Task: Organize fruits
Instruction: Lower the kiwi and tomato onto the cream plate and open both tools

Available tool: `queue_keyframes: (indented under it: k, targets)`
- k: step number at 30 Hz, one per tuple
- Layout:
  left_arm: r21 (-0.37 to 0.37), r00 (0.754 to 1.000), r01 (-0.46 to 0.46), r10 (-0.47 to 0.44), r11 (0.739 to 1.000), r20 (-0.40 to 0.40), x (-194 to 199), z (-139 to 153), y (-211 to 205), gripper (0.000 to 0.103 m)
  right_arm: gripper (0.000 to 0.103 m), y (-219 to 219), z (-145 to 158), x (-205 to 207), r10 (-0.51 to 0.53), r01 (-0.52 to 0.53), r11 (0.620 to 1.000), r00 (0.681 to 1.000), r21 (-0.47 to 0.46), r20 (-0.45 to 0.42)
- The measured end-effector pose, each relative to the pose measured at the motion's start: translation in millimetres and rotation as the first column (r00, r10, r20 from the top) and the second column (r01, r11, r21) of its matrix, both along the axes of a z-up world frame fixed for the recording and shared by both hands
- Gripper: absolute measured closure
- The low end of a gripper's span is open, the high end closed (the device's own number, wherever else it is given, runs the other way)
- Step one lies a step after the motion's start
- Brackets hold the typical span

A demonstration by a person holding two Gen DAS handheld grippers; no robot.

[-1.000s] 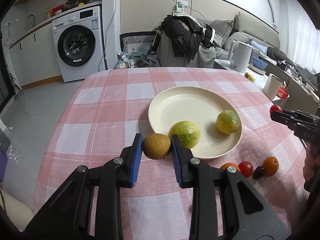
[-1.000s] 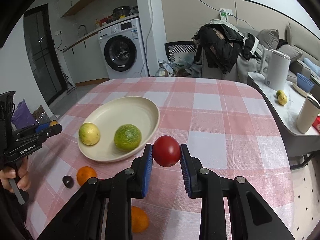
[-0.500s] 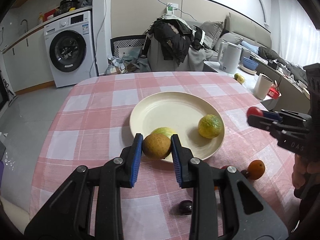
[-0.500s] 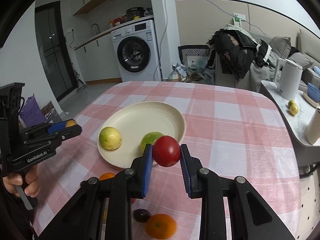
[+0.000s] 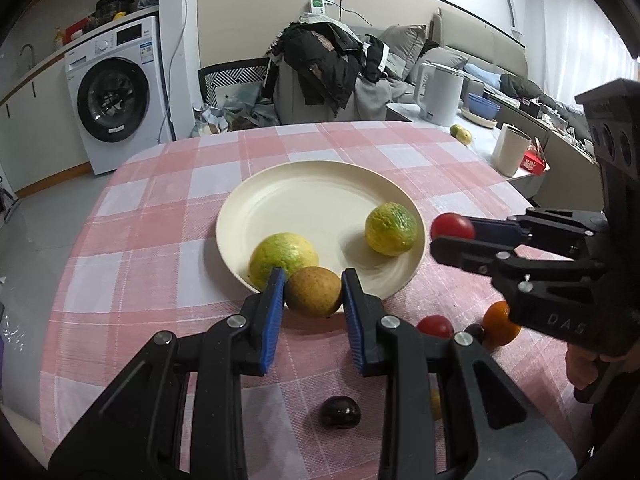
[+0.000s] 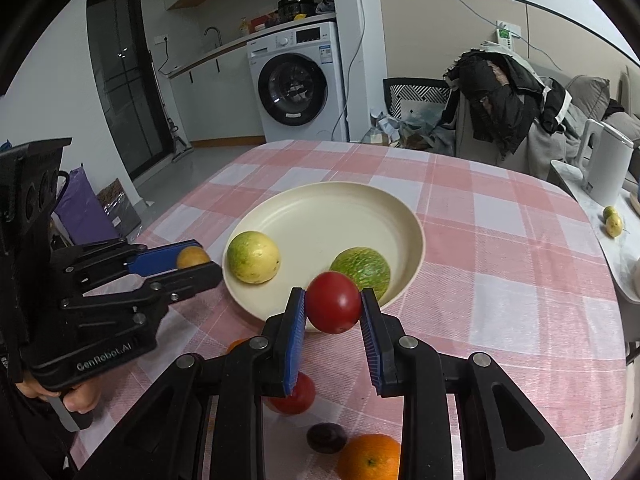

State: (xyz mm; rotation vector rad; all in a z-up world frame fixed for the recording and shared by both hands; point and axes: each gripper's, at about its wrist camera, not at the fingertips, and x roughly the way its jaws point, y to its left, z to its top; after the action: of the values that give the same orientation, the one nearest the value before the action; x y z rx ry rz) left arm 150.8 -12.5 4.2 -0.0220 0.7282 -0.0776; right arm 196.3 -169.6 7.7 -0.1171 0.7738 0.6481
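Observation:
A cream plate (image 5: 320,184) sits mid-table on a pink checked cloth and holds two yellow-green citrus fruits (image 5: 282,258) (image 5: 390,229). My left gripper (image 5: 313,292) is shut on a brown-yellow round fruit (image 5: 314,291) at the plate's near rim. My right gripper (image 6: 333,304) is shut on a red tomato (image 6: 333,302) just above the plate's near edge; it also shows in the left wrist view (image 5: 452,227). The plate (image 6: 332,208) shows in the right wrist view too.
Loose fruit lies on the cloth near me: a red tomato (image 5: 435,326), an orange (image 5: 500,322), a dark plum (image 5: 339,412). A side counter at the right holds a white kettle (image 5: 440,94), a cup (image 5: 510,150) and small fruits (image 5: 460,134).
Both grippers have pulled back and lifted a little with their fruits still held; the plate now appears farther off, and more loose fruit shows beneath them.

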Motion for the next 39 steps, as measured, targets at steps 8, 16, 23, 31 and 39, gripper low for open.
queue_keyframes:
  k: [8, 16, 23, 31, 39]
  targets:
    - [-0.006, 0.999, 0.015, -0.015, 1.0, -0.032, 6, -11, -4, 0.077, 0.075, 13, -12, 0, 0.04, -0.041, 0.999, 0.999, -0.022, -0.028]
    - [-0.018, 0.998, 0.022, -0.023, 1.0, -0.063, 17, -22, -1, 0.077, 0.075, 23, -23, 5, 0.065, -0.067, 0.997, 0.996, -0.03, -0.058]
    - [-0.036, 0.996, 0.017, -0.02, 0.999, -0.09, 33, -29, 5, 0.077, 0.075, 29, -23, 14, 0.058, -0.06, 0.998, 0.996, -0.032, -0.069]
    - [-0.033, 0.995, 0.012, -0.015, 0.999, -0.098, 49, -33, 11, 0.077, 0.075, 32, -23, 26, 0.056, -0.058, 0.998, 0.995, -0.028, -0.083]
    - [-0.022, 0.995, 0.008, -0.01, 1.0, -0.096, 59, -36, 13, 0.077, 0.075, 32, -24, 32, 0.041, -0.044, 0.998, 0.996, -0.039, -0.075]
